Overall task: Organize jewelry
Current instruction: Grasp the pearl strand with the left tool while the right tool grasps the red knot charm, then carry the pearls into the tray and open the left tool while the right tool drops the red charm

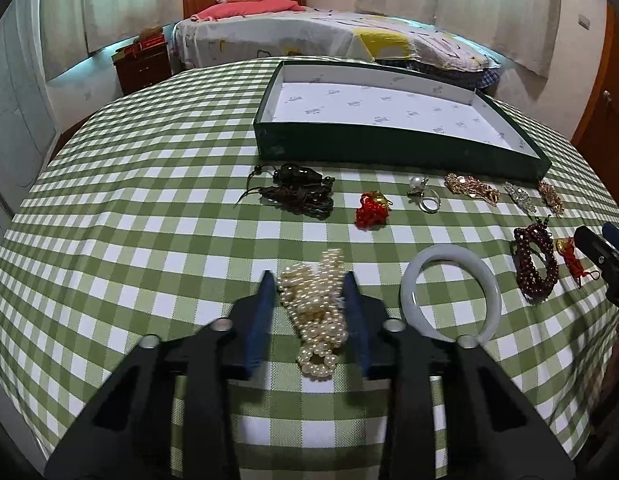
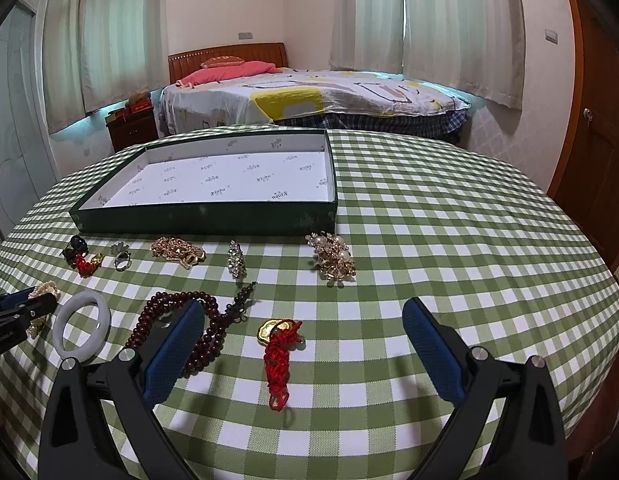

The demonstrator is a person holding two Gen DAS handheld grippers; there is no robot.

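A pile of white pearl strands (image 1: 318, 312) lies on the green checked tablecloth between the blue pads of my left gripper (image 1: 309, 286), whose jaws stand close on both sides of it. A dark green tray (image 1: 397, 151) with white lining stands empty behind. My right gripper (image 2: 303, 316) is wide open above a red knotted cord with a gold charm (image 2: 280, 350). Dark red beads (image 2: 177, 330) lie under its left finger (image 2: 177, 344).
A white jade bangle (image 1: 451, 298), a red and gold charm (image 1: 372, 209), a dark carved pendant (image 1: 299, 190), a pearl ring (image 1: 425, 196) and gold and silver brooches (image 2: 335, 260) lie in front of the tray. A bed stands beyond the table.
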